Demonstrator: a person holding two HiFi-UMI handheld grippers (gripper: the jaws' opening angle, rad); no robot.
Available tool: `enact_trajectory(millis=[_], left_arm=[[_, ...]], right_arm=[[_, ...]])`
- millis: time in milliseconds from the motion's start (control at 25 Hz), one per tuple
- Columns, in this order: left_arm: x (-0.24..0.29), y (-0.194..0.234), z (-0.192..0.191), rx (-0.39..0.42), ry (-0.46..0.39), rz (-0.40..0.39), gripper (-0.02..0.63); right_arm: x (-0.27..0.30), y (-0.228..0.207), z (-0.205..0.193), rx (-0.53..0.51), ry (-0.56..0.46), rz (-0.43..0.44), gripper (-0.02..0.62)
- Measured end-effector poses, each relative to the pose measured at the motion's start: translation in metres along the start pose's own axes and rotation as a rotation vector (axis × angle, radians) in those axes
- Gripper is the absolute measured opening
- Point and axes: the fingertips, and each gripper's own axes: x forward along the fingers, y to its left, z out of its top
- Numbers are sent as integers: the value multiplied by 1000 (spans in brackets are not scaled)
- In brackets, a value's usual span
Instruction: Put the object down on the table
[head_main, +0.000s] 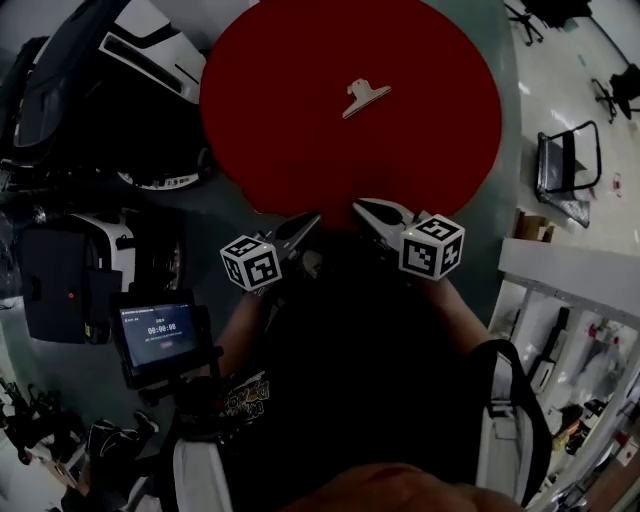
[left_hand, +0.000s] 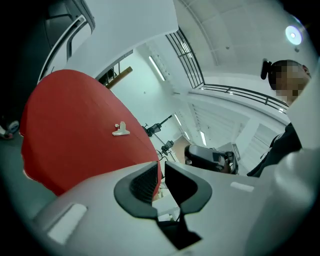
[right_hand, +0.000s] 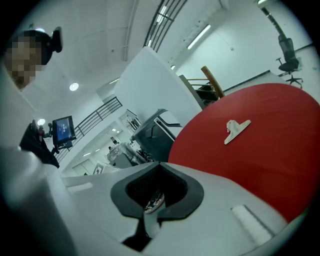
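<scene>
red round table; clip lying mid-top

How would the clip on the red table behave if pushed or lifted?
The clip looks thin and metallic, so probably light and stiff. It lies flat on the red table, so it would likely slide, not roll.

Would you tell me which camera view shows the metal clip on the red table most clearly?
The right gripper view: the metal clip is well lit, its handles distinct. The head view shows the clip from above but dim; the left gripper view shows the clip small.
</scene>
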Motion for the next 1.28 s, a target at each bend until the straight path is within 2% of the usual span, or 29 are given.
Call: enact_trajectory(millis=[120, 280, 360, 520, 600, 720, 800, 920, 1080, 1280], left_arm=[[11, -19, -1, 21, 13, -35, 51], [19, -42, 19, 52, -56, -39, 49], [26, -60, 21, 67, -83, -52, 44], [43, -85, 8, 84, -115, -30, 40], [55, -99, -9, 64, -112, -29, 40], [75, -128, -45, 83, -51, -44, 40], [81, -143, -65, 91, -40, -31, 40], [81, -162, -98, 100, -47, 13, 40], [74, -182, -151, 71, -62, 76, 38], [62, -168, -159, 9, -78, 129, 38]], right_arm=[[-27, 11, 9, -44, -70, -38, 5], [-58, 28, 37, -75, -188, -33, 5], [-75, 31, 40, -132, -227, -41, 5], [-97, 25, 9, -315, -194, -114, 5], [-108, 29, -13, -336, -150, -111, 3], [-139, 34, -37, -367, -131, -74, 3], [-162, 31, -44, -366, -148, -67, 3], [-200, 24, -64, -309, -175, -52, 3], [-235, 23, -107, -213, -143, 12, 3], [-230, 20, -112, -183, -121, 34, 3]])
